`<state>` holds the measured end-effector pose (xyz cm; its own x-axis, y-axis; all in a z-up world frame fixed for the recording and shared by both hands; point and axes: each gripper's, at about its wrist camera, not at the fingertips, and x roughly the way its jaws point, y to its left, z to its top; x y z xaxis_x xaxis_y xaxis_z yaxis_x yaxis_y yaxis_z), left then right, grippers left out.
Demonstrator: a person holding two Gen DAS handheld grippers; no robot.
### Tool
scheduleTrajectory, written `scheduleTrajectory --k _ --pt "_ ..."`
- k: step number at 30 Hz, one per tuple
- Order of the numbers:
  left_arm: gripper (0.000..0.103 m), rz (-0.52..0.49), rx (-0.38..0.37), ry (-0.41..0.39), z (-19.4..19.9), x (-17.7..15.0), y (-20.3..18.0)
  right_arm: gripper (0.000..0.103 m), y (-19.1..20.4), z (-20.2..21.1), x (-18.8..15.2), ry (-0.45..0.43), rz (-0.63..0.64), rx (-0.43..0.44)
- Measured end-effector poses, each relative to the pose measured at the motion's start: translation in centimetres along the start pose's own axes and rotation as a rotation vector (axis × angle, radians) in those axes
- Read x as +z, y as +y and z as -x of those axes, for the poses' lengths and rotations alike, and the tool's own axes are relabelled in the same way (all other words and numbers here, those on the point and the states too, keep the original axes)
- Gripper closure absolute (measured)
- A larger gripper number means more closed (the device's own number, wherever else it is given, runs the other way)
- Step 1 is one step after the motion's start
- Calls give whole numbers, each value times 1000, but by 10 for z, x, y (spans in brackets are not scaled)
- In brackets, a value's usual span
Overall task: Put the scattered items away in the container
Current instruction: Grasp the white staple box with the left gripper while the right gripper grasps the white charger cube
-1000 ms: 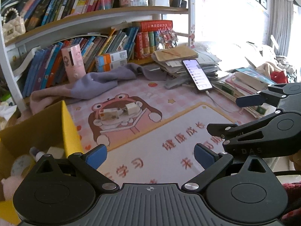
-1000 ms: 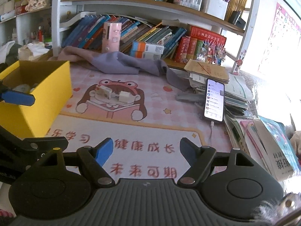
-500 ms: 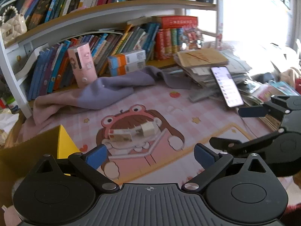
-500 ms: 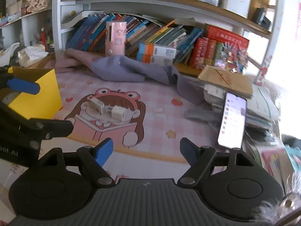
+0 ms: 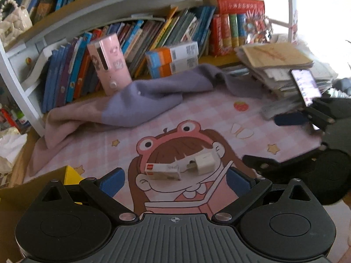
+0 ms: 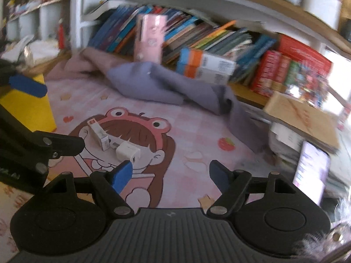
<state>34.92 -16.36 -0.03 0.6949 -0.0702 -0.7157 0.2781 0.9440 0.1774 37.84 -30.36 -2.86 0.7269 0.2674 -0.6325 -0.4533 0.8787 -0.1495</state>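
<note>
Small white carton (image 5: 163,172) and white plug (image 5: 205,162) touch, centre of frame on pink worktop mat (image 5: 197,114). Left gripper (image 5: 175,179) wide, empty. Right gripper (image 6: 171,173) closing slightly, nothing between fingers. Yellow box (image 6: 28,107) at left edge. Risk — nudging both items together, or grippers colliding.

Both tools look the same: the left gripper (image 5: 176,179) and the right gripper (image 6: 171,172) have a black ribbed body, two round black discs, angular black arms with silver screws, and blue pads (image 6: 121,175) on the fingers.
</note>
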Motion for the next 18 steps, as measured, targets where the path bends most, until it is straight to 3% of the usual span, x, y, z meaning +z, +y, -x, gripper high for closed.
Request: scheduleTrajectory --k 3,9,12,13,18 --pt "3 -1 20 30 -9 -2 4 30 4 -24 5 0 61 22" --pt "3 14 23 54 -14 -4 7 34 21 -60 3 -27 152 149" --pt "3 16 26 68 -20 -3 6 50 29 -72 0 -33 160 203" --pt "3 22 25 73 -23 -2 5 64 30 -76 0 -21 162 216" --pt "3 94 -8 74 -35 9 5 67 21 -74 -3 4 100 213"
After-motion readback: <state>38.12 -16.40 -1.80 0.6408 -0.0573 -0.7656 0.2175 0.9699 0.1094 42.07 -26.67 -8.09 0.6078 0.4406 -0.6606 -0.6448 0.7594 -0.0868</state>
